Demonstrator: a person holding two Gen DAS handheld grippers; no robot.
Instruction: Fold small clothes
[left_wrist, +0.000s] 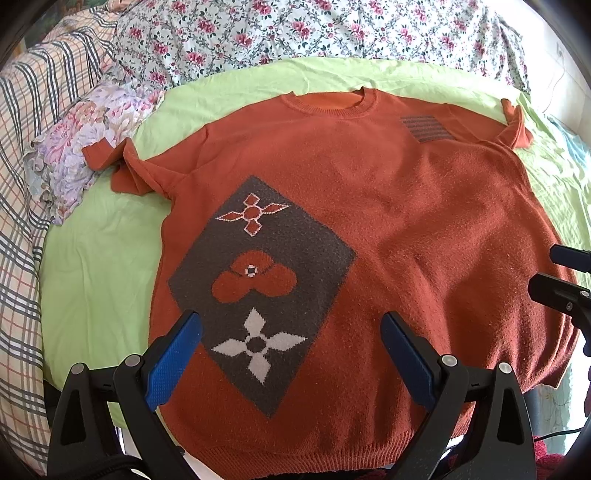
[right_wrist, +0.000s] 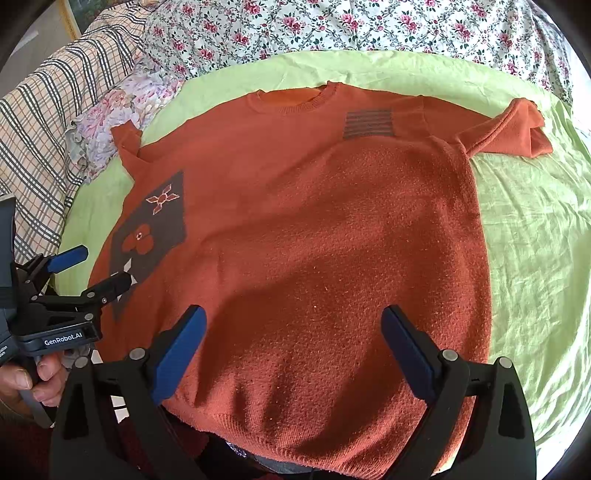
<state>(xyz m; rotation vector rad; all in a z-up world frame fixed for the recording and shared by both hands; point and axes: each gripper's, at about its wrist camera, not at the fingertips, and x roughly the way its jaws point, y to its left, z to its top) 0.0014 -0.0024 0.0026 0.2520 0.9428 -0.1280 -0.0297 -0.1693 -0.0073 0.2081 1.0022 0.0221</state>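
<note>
Now, sweater: orange sweater (left_wrist: 388, 229) lies flat, front up, on the green sheet (left_wrist: 99, 243).
Views: right wrist alone shows a hand (right_wrist: 26, 380) gripping the left tool.
Left gripper (left_wrist: 291, 354): jaws wide, nothing held, over the hem.
Right gripper (right_wrist: 293, 350): wide too, probably just above the knit.
Surroundings: floral quilt (right_wrist: 332, 26), plaid bedding (left_wrist: 22, 155).

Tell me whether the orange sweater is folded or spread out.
Spread out. The orange sweater lies flat, front up, on the green sheet, collar and hem both visible; both sleeves are bunched at the sides.
</note>
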